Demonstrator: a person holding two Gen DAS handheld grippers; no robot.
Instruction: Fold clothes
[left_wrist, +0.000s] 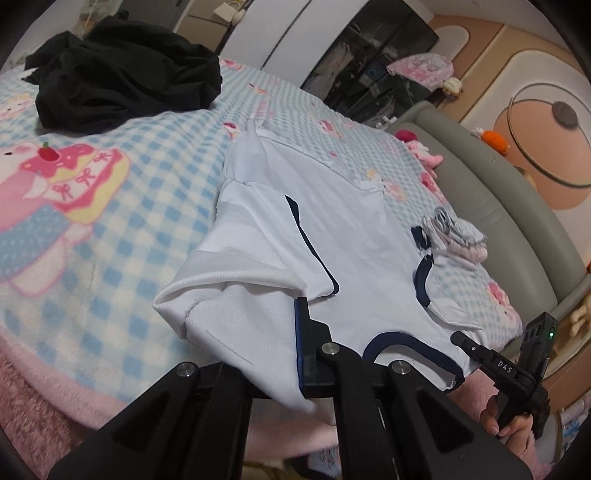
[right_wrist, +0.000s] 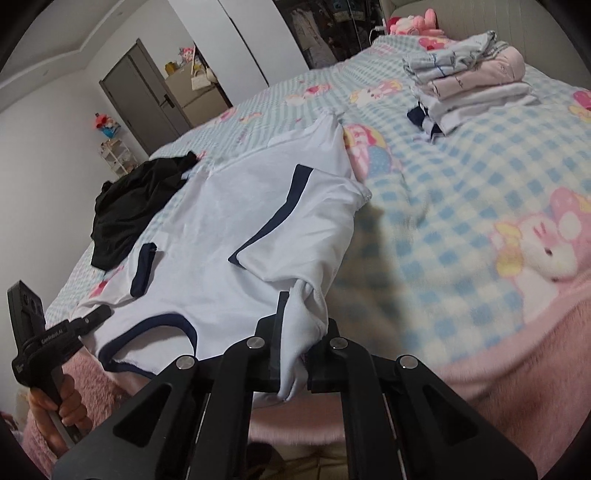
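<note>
The white short-sleeved T-shirt with navy trim (left_wrist: 332, 236) lies spread on the blue-checked cartoon-print bed blanket (left_wrist: 147, 206), stretching ahead of both grippers. The left gripper (left_wrist: 301, 343) has its fingers clamped on 1 shoulder; the right gripper (right_wrist: 295, 332) has its fingers clamped on the other. A crumpled black garment (left_wrist: 125, 74) lies beyond the left fingers, and a stack of folded pale clothes (right_wrist: 469, 77) beyond the right fingers.

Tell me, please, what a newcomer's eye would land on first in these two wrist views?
A white T-shirt with navy trim lies across the checked cartoon blanket, its near shoulders pinched by the left gripper and the right gripper. A crumpled black garment sits at the far left, and a folded stack at the far right.
</note>
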